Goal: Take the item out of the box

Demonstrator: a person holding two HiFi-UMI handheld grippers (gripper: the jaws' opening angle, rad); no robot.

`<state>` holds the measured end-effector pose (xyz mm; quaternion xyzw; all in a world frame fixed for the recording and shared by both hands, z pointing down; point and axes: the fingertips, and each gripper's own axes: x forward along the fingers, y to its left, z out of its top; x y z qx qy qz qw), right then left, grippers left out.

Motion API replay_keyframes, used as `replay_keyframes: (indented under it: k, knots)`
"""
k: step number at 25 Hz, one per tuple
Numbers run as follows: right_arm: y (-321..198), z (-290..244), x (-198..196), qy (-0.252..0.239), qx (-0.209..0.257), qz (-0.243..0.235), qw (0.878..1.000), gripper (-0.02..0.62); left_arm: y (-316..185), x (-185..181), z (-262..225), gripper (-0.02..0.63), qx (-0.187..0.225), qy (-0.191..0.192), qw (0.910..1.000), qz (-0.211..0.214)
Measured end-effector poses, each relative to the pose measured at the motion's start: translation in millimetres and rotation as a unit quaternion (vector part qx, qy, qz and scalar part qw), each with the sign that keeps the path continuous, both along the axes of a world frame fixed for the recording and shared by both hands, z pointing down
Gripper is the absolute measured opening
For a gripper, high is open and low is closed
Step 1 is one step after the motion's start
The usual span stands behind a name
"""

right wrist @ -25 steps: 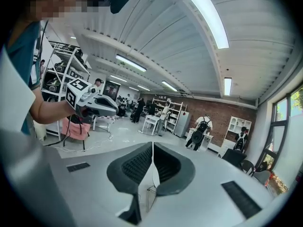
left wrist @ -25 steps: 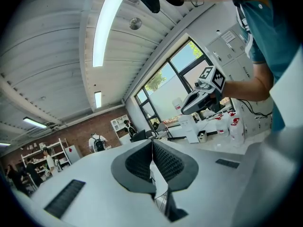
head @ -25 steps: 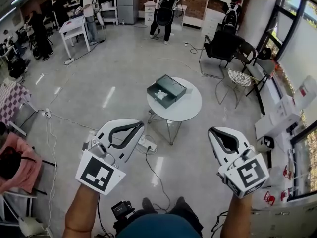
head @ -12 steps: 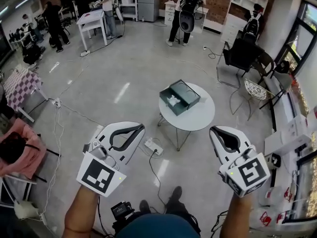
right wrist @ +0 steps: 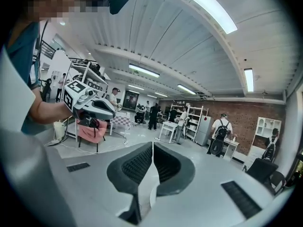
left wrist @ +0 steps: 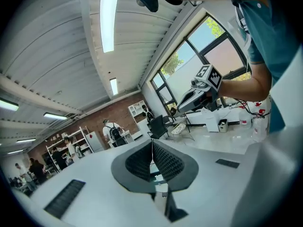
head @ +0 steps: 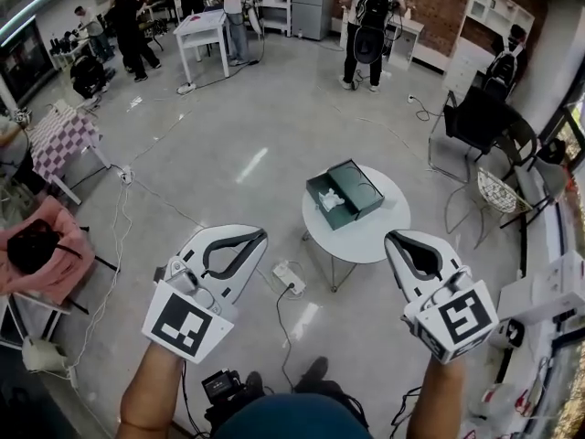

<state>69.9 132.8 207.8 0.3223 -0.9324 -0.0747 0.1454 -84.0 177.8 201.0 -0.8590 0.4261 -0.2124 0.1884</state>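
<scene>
One round counter (head: 366, 238) carries one open box (head: 358, 187) with one white item (head: 331, 200) inside. The two tongs, left tongs (head: 257, 236) and right tongs (head: 393, 240), are both closed and empty, well apart from the counter.

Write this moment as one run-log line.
left gripper: shut, empty | right gripper: shut, empty | box: open on round table, white item inside

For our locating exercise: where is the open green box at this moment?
In the head view, the green box sits on the round white table, just right of centre, with a white wire chair to its right.
</scene>
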Motion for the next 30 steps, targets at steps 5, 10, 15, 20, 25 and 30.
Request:
replay_keyframes:
  k: [5, 10, 15, 20, 25, 30]
  knots:
    - [-42.8, 11.0, 36.2, -0.009, -0.005, -0.026, 1.0, 0.04, -35.3, 41.1, 7.6, 0.021, -0.003, -0.012, 0.9997, -0.023]
    - [-75.9, 17.2, 69.3, -0.01, -0.006, -0.035, 0.999, 0.04, -68.4, 77.2, 13.4, 0.021, -0.006, -0.012, 0.9995, -0.027]
    - [-106.6, 19.3, 82.5, -0.009, -0.012, -0.018, 1.0, 0.04, -108.5, 90.7, 14.4, 0.021, -0.008, -0.011, 0.9999, -0.007]
    - [-148.9, 25.5, 82.6, -0.004, -0.012, 0.026, 1.0, 0.04, -164.7, 87.4, 21.9, 0.021, -0.009, -0.005, 0.9993, 0.036]
    - [-191.5, 24.3, 62.5, -0.001, -0.018, 0.074, 0.997, 0.04, -227.5, 65.3, 18.5, 0.021, -0.012, 0.005, 0.9966, 0.081]
    - [-233.7, 22.9, 26.0, -0.002, -0.029, 0.12, 0.992, 0.04, -283.3, 31.2, 19.6, 0.021, -0.011, 0.008, 0.9919, 0.127]
